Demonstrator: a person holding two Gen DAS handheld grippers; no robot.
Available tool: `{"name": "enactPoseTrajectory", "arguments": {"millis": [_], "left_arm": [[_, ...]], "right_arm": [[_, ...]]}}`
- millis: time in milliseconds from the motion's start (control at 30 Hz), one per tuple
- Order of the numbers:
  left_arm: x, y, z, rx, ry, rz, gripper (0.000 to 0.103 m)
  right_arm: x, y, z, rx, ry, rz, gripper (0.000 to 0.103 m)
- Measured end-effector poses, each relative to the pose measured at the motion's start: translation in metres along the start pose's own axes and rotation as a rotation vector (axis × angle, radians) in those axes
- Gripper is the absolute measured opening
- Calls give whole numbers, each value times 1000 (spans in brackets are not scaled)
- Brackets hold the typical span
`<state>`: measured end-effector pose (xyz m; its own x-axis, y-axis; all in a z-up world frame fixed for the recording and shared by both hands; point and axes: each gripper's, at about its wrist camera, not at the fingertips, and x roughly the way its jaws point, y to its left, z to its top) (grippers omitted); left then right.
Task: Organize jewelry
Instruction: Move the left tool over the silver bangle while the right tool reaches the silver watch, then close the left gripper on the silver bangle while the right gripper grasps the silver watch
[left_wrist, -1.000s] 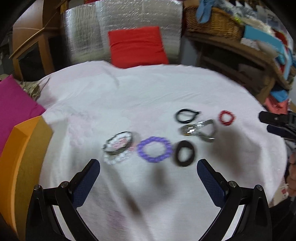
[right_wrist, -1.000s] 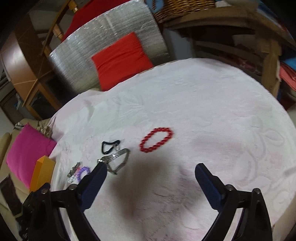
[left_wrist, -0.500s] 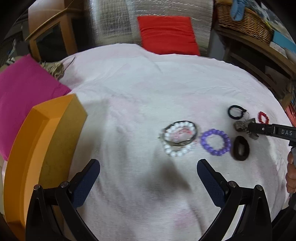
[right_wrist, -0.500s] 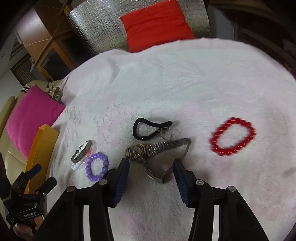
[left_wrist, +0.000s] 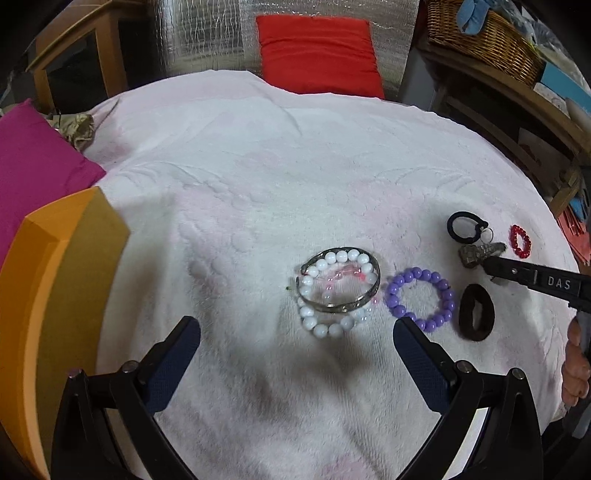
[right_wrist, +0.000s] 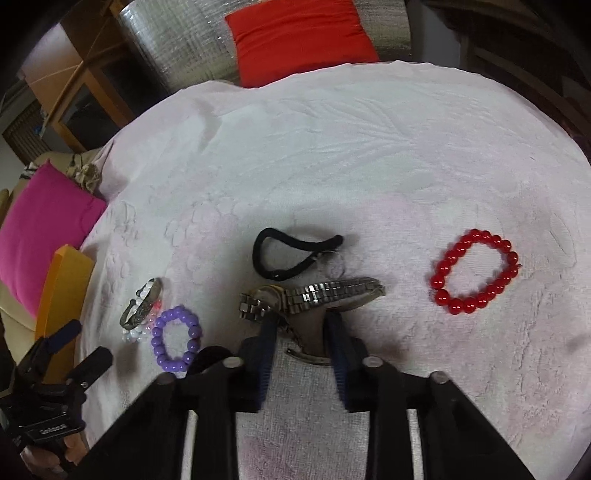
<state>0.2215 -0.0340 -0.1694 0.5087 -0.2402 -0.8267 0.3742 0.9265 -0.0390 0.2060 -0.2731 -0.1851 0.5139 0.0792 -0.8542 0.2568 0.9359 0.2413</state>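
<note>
Jewelry lies on a white towel. My right gripper (right_wrist: 300, 325) has closed most of the way around the band of a metal watch (right_wrist: 314, 293), which rests on the towel; its fingers touch the band. It also shows in the left wrist view (left_wrist: 495, 266) by the watch (left_wrist: 476, 253). My left gripper (left_wrist: 295, 350) is open and empty, just short of a silver bangle (left_wrist: 340, 280) lying on a white bead bracelet (left_wrist: 325, 325). A purple bead bracelet (left_wrist: 419, 298), a black scrunchie (left_wrist: 476, 312), a black hair tie (right_wrist: 288, 254) and a red bead bracelet (right_wrist: 474, 277) lie around.
An orange box (left_wrist: 51, 295) stands at the towel's left edge, next to a magenta cushion (left_wrist: 33, 162). A red cushion (left_wrist: 317, 51) leans at the back. A wicker basket (left_wrist: 484, 37) sits on shelves at the right.
My right gripper has dropped onto the watch and narrowed its jaws around the band. My left gripper has swung left and moved closer to the bangle and white bracelet.
</note>
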Motion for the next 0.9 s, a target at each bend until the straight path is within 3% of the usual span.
{"name": "enactPoseTrajectory", "arguments": {"millis": [233,367,400,467,600,633,900], "left_arm": [[18,0,13,-95,33,-130,99],[32,-2,19,-125,61,-155,98],[37,-1,21,-141,71,-158,96],[45,3,22,-168,93,-172,81],[52,4,24,-188,105,-182,72],[52,3,25,-182,105,-180,63],[42,-8,27,-130,52,-188,62]], "right_arm": [[-5,-7,0,42,-29,25,17],[-4,-7,-1,52,-28,30,17],[-4,-8,-1,56,-27,34,17],[-3,-8,-1,57,-26,36,17],[-4,-9,0,60,-24,39,17],[-3,-9,0,63,-23,40,17],[-11,-6,-1,50,-52,39,16]]}}
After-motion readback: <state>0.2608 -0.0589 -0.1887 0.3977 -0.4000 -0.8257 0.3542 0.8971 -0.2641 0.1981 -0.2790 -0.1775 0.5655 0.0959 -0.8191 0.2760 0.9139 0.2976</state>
